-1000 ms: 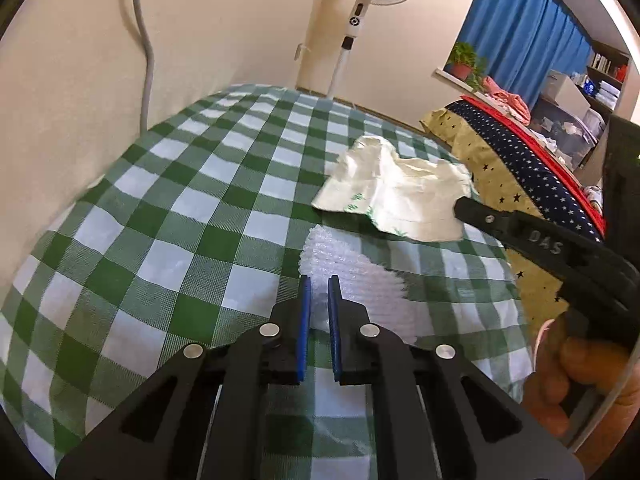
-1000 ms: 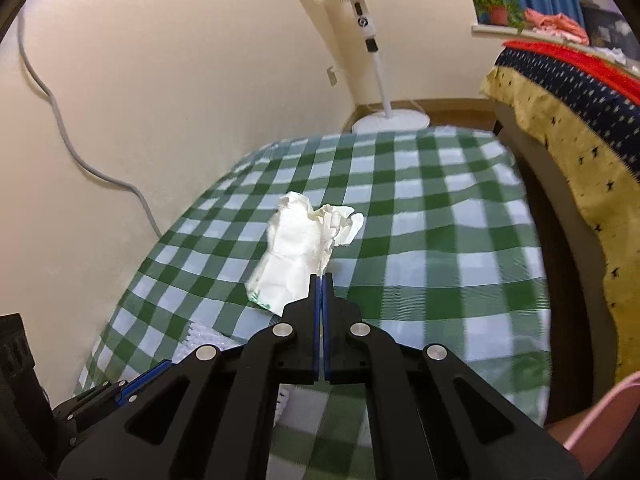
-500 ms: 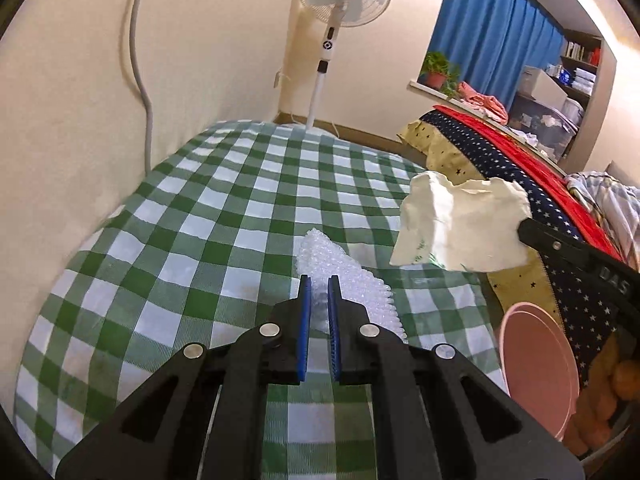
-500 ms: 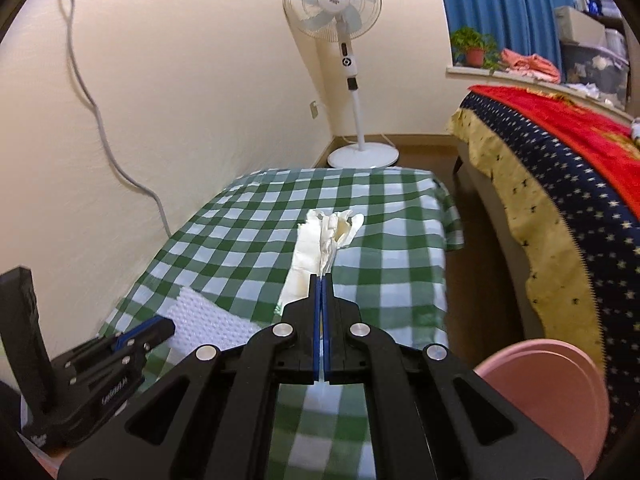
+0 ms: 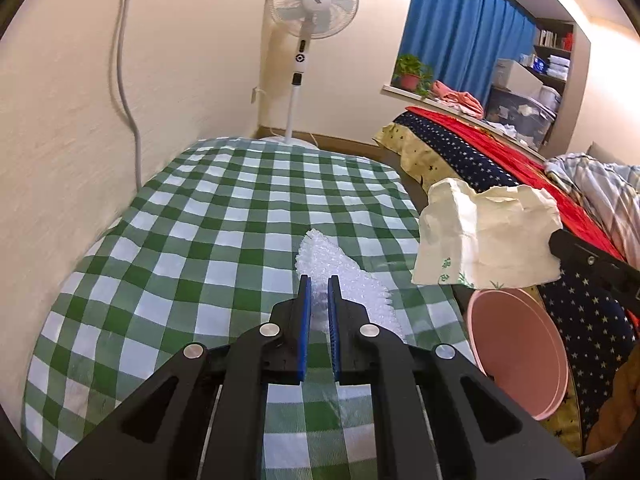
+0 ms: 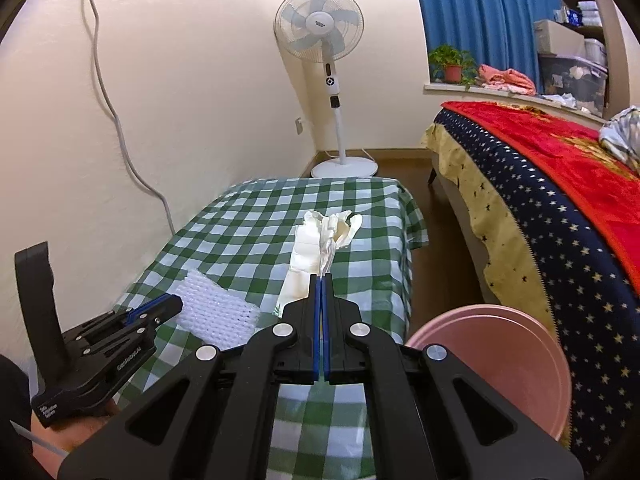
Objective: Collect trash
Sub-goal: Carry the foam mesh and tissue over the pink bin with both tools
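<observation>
My right gripper (image 6: 321, 280) is shut on a crumpled white paper bag (image 6: 316, 248) and holds it in the air; in the left wrist view the bag (image 5: 484, 236) hangs above a pink bin (image 5: 516, 348). My left gripper (image 5: 318, 284) is shut on a sheet of white bubble wrap (image 5: 344, 280) that still lies on the green checked table (image 5: 200, 248). In the right wrist view the left gripper (image 6: 160, 308) pinches the bubble wrap (image 6: 212, 308) at its near edge.
The pink bin (image 6: 492, 364) stands on the floor between the table's right edge and a bed with a starred blanket (image 6: 560, 216). A standing fan (image 6: 320, 32) is beyond the table's far end. A grey cable (image 5: 128, 92) runs down the wall on the left.
My right gripper has lifted the paper bag off the table and carried it right, over the pink bin. My left gripper stays shut on the bubble wrap and has drawn back a little.
</observation>
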Tool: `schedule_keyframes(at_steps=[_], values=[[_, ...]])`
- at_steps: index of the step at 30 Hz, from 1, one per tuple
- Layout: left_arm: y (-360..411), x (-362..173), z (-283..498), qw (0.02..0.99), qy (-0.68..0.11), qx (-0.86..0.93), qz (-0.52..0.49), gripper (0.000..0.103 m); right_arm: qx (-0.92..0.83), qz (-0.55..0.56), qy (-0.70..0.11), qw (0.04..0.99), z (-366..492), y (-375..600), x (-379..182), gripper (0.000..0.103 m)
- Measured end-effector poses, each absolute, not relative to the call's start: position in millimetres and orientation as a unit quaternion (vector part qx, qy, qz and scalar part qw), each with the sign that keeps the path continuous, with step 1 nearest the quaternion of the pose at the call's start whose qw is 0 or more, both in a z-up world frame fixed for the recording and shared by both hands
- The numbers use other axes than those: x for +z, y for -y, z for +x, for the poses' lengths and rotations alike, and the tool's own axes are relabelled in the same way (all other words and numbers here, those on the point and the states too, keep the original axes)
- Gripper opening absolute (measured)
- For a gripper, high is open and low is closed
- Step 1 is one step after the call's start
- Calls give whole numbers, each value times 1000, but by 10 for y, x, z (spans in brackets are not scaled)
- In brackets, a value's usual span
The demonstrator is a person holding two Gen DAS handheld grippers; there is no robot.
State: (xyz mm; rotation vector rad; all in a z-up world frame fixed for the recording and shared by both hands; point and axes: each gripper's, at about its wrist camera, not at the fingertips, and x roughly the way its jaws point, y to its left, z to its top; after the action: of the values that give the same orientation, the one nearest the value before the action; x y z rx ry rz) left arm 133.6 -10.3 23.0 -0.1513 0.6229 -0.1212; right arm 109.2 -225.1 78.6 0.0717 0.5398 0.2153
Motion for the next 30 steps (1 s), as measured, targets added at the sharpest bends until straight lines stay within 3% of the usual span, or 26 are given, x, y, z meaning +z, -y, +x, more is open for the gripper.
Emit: schedule_keyframes(at_steps=[30], values=[[542,313,1159,950,-286,-117,-53,8,21,54,-229,972,407,2804,994,1]])
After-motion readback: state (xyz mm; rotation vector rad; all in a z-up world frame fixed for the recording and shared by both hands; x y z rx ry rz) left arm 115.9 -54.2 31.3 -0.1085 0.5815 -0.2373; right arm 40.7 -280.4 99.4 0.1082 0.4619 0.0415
